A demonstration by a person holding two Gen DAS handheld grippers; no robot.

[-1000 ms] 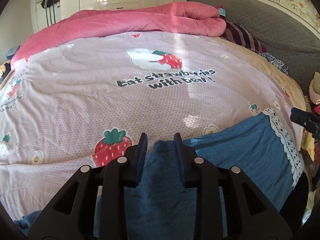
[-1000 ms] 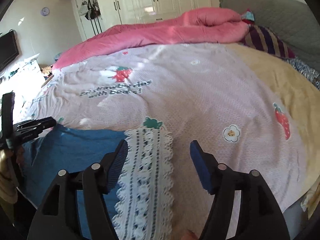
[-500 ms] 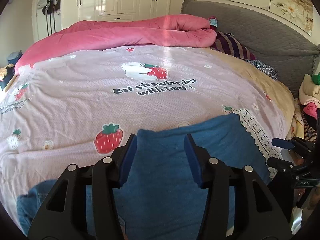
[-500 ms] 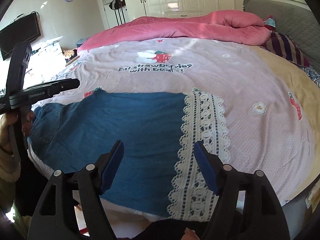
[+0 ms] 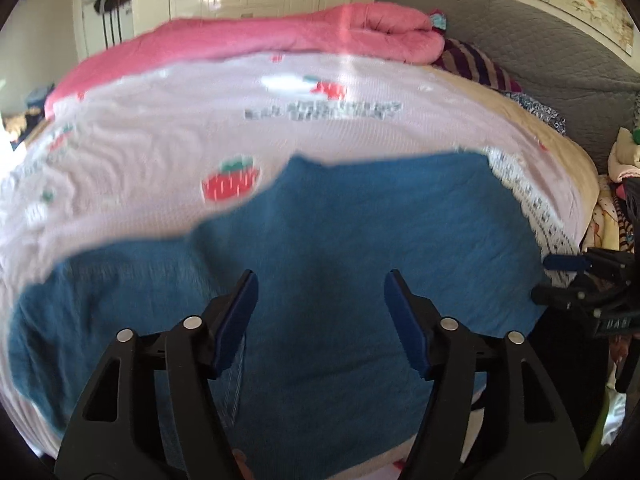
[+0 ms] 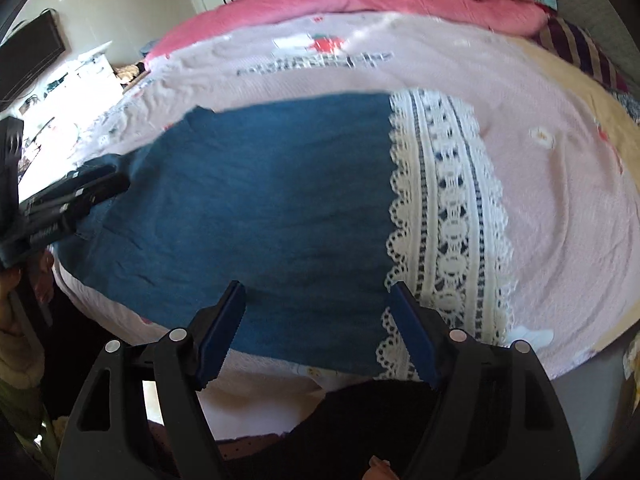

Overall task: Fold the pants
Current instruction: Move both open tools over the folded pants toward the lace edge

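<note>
Since the earlier frames both grippers have drawn back toward the near edge of the bed, so far more of the blue denim pants with the white lace hem band shows in each view. Left gripper: its jaws have just been opening; a second ago the blue-padded fingers pinched a raised fold of the denim, now they stand apart, lower centre of the left wrist view, with flat denim seen between them and nothing pressed by the pads. Right gripper: jaws have also been opening, slightly; its fingers are wide apart at lower centre of the right wrist view, above the near edge of the pants, holding nothing. Pants lie spread flat across the near part of the pink strawberry-print bedsheet; in the right wrist view the denim fills the centre and the lace band runs top to bottom just right of centre. In the left wrist view the lace band curves along the right edge of the denim, and the right gripper enters at the right edge beside it. In the right wrist view the left gripper is at the left edge, over the left end of the denim; whether it touches the cloth I cannot tell. Rolled pink quilt lies along the far side of the bed, top of frame, with a striped purple pillow at its right end. Both views are motion-blurred; sheet lettering unreadable.
</note>
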